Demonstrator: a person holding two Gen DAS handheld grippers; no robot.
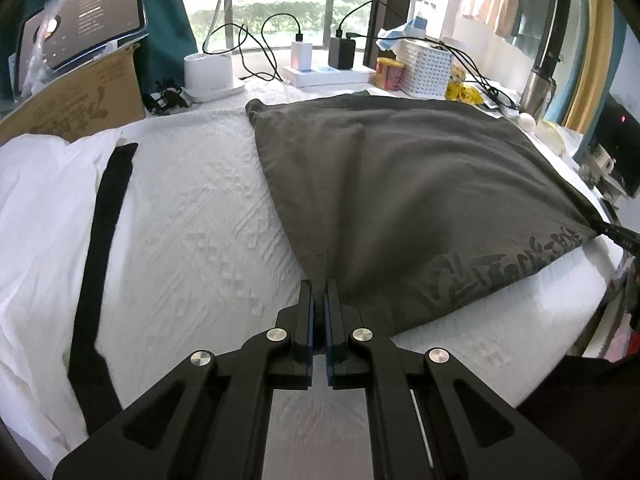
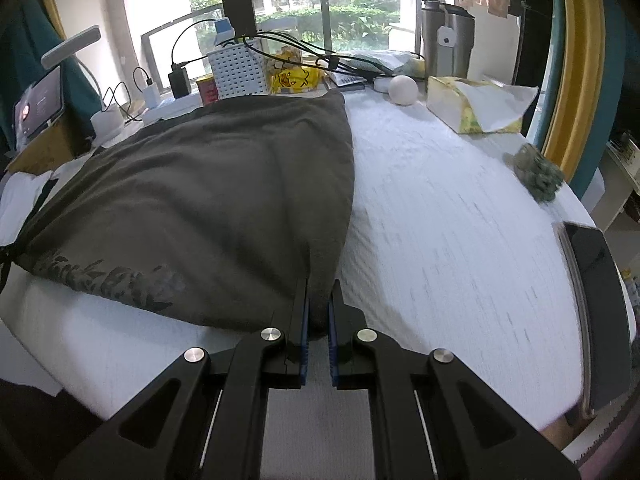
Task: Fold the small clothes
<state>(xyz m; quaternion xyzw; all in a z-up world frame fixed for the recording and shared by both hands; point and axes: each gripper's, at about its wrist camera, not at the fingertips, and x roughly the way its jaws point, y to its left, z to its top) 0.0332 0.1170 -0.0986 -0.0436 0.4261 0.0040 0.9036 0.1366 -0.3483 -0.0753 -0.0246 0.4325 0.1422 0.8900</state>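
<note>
A dark grey garment (image 1: 404,184) with a tone-on-tone print near its front edge lies spread on the white table cover (image 1: 208,216). My left gripper (image 1: 320,284) is shut on its near left corner. My right gripper (image 2: 320,284) is shut on its near right corner; the grey garment (image 2: 208,192) fills the left half of the right wrist view. The cloth is pulled taut between the two grippers and lifted slightly at the front. The tip of the right gripper (image 1: 620,234) shows at the garment's far corner in the left wrist view.
A white garment with a black stripe (image 1: 60,216) lies at the left. A cardboard box (image 1: 80,96), tablet, chargers, white basket (image 1: 426,66) and cables line the back. A tissue box (image 2: 476,108), white ball (image 2: 403,89), green lump (image 2: 538,172) and dark tablet (image 2: 596,304) sit at the right.
</note>
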